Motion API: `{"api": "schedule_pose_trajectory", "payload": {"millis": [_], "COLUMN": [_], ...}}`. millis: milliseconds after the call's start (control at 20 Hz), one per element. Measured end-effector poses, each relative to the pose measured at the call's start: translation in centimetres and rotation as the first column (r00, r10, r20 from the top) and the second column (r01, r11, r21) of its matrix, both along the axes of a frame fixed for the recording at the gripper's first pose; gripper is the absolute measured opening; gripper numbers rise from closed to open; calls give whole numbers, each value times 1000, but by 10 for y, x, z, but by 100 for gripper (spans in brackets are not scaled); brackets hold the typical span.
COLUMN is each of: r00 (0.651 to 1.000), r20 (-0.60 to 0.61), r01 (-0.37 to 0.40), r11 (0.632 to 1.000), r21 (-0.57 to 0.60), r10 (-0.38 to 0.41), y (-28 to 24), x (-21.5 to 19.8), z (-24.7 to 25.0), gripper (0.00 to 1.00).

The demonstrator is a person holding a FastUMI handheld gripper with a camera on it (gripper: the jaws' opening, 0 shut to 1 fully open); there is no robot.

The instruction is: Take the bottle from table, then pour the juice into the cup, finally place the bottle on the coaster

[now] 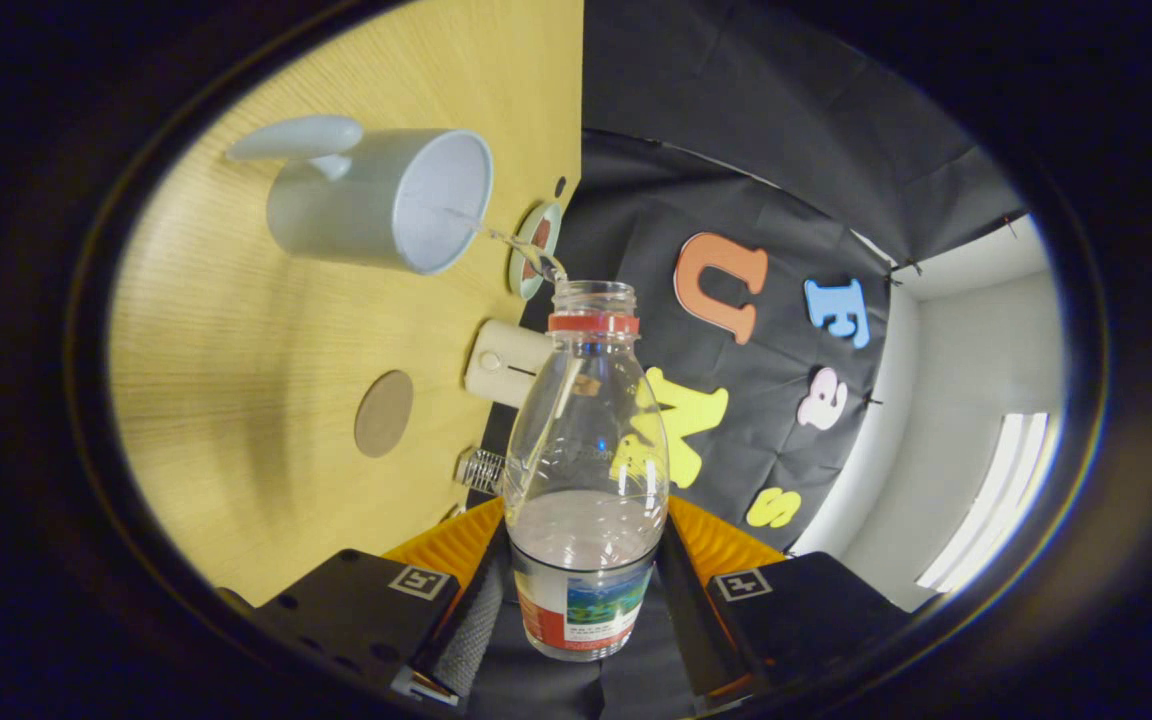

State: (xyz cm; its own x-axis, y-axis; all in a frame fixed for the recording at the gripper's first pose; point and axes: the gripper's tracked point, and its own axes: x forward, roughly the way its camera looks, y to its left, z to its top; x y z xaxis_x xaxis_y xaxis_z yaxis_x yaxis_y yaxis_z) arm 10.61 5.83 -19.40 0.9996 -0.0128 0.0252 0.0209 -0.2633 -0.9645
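I see my gripper (584,600) clamped on the clear bottle (586,470), both fingers pressing its labelled base, bottle tipped, a thin stream running from its mouth into the white cup (381,200) on the desk (236,380), round coaster (383,413) nearer.

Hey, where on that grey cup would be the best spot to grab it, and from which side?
Probably the handle of the cup: it juts clear of the wall on the side away from the bottle, so come in from there. The rim is taking the stream right now. The claw is shut on the bottle's lower body.
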Motion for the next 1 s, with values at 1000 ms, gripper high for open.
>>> {"api": "schedule_pose_trajectory", "payload": {"millis": [1000], "r00": [999], "r20": [48], "r01": [-3], "r11": [987], "r21": [-159], "r10": [11], "y": [8], "x": [-1], "z": [29], "gripper": [81]}}
